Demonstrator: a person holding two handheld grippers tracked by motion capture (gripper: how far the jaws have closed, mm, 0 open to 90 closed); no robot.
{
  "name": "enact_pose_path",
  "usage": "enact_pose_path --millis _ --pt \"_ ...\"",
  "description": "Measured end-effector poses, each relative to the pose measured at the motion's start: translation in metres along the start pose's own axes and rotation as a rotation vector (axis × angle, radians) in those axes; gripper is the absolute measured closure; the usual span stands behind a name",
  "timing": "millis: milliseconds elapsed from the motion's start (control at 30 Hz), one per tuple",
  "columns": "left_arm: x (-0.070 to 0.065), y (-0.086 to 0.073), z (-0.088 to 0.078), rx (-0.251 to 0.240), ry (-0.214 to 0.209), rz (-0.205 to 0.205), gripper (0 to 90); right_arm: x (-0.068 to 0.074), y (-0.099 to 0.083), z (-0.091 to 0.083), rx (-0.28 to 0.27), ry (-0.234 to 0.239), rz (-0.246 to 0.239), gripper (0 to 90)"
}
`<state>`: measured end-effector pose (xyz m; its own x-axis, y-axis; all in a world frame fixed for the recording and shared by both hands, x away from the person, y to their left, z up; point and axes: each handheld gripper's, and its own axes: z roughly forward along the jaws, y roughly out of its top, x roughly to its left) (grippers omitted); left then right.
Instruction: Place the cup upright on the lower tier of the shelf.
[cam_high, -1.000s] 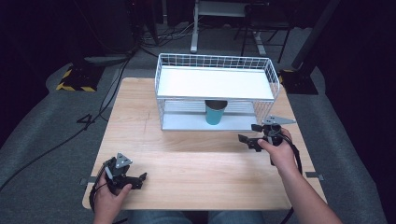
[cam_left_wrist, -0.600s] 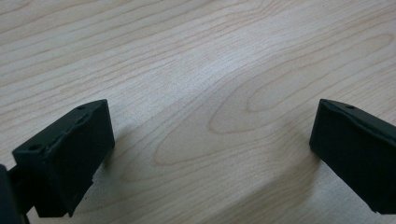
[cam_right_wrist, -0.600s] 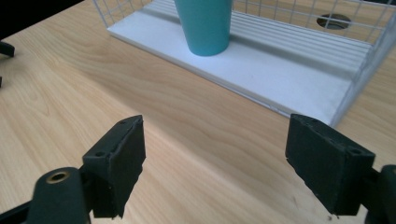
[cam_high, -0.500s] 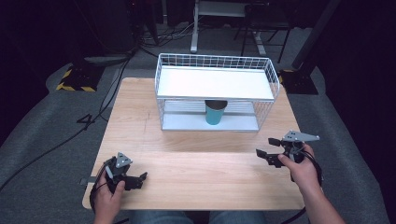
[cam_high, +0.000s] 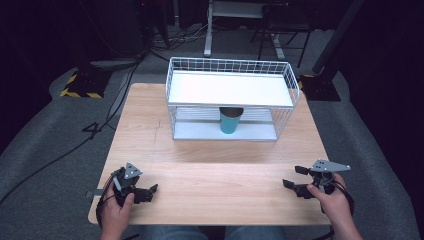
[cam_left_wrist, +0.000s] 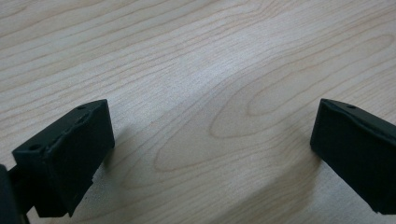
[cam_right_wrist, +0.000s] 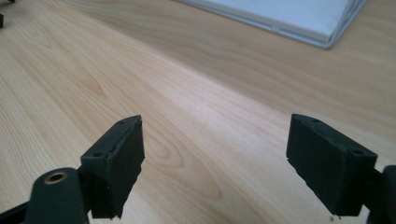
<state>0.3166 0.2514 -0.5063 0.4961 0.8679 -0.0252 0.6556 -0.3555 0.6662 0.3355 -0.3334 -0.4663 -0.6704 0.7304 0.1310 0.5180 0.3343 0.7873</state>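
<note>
Right gripper sits low over the near right part of the table, held in the person's right hand; its jaws stand wide apart with only bare wood between them. Ahead of it and off to its left, well apart, stands the wire rack with a white top shelf; a teal cup stands upright on the rack's lower shelf, under the top one. In the right gripper view the rack's pale base edge lies beyond the jaws, clear of them. Left gripper rests at the near left corner in the left hand, jaws likewise spread wide, nothing held, wood grain between them. The two grippers are well apart, the cup far ahead between them.
</note>
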Motion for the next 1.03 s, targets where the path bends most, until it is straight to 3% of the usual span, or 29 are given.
enact_pose_path --millis 167,300,400,567,733,833,1033 --pt "0.0 0.0 0.0 0.001 -0.002 0.002 0.1 -0.006 -0.016 0.001 0.025 -0.033 0.012 19.8" --pt "0.0 0.001 0.001 -0.003 -0.002 0.002 0.1 -0.01 -0.027 0.003 0.033 -0.021 0.02 19.7" --pt "0.001 0.001 0.001 -0.002 -0.002 0.004 0.1 -0.014 -0.035 0.004 0.041 -0.042 -0.003 19.2" --pt "0.001 0.001 0.001 -0.001 -0.005 0.004 0.1 -0.014 -0.04 0.005 0.031 -0.059 -0.008 17.3" --pt "0.001 0.002 0.001 -0.001 -0.003 0.003 0.1 -0.013 -0.04 0.007 0.056 -0.062 -0.02 16.8" --pt "0.0 0.002 0.001 -0.001 -0.003 0.003 0.1 -0.01 -0.04 0.009 0.093 -0.092 -0.104 13.3" --pt "0.0 0.001 0.001 -0.001 -0.003 0.003 0.1 -0.009 -0.039 0.012 0.106 -0.082 -0.112 9.1"
